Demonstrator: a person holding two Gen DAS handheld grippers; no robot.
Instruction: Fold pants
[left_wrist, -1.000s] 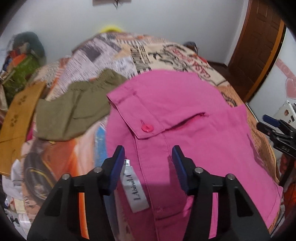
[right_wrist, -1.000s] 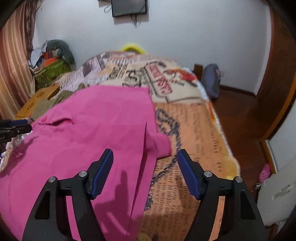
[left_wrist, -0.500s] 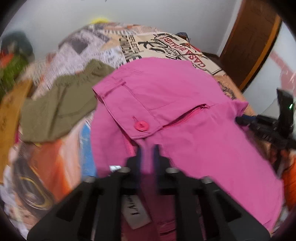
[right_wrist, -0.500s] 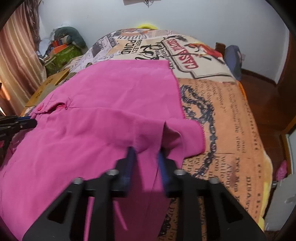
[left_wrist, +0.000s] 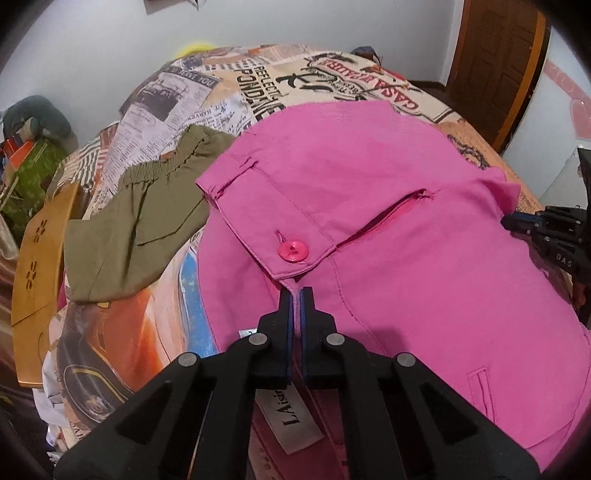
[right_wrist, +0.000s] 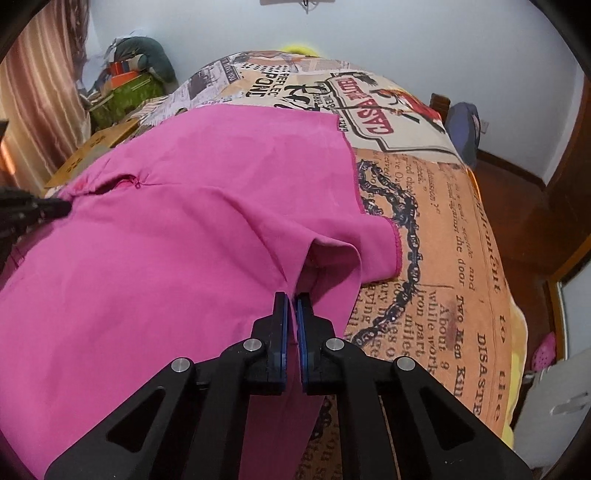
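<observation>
The pink pants (left_wrist: 388, 206) are lying spread across the bed (right_wrist: 443, 206), waistband side toward the left hand-held gripper (left_wrist: 296, 295), with the pink button (left_wrist: 293, 251) and the open fly slit facing up. A white label (left_wrist: 291, 421) is showing at the near edge, just below that gripper. The waistband is being pinched just under the buttoned flap: the left jaws are pressed together with a thin fold of pink cloth between the blue pads. In the right wrist view, the right hand-held gripper (right_wrist: 291, 299) is likewise clamped on the pants (right_wrist: 166, 240), at a raised ridge of fabric near the crotch or leg edge, where the cloth is tenting up into a small pleat. Both grips seem to be taken at opposite ends of the near edge so that one long edge can be lifted and carried over as a single line, keeping the fold straight. Folding itself is judged as not yet begun; the garment is still flat and open.

Beside the pants, to the left, an olive garment (left_wrist: 140, 218) is lying apart on the printed bedspread, and a tan board (left_wrist: 37, 258) is resting at the bed's left edge. Care is likely needed so only one layer is being carried.
</observation>
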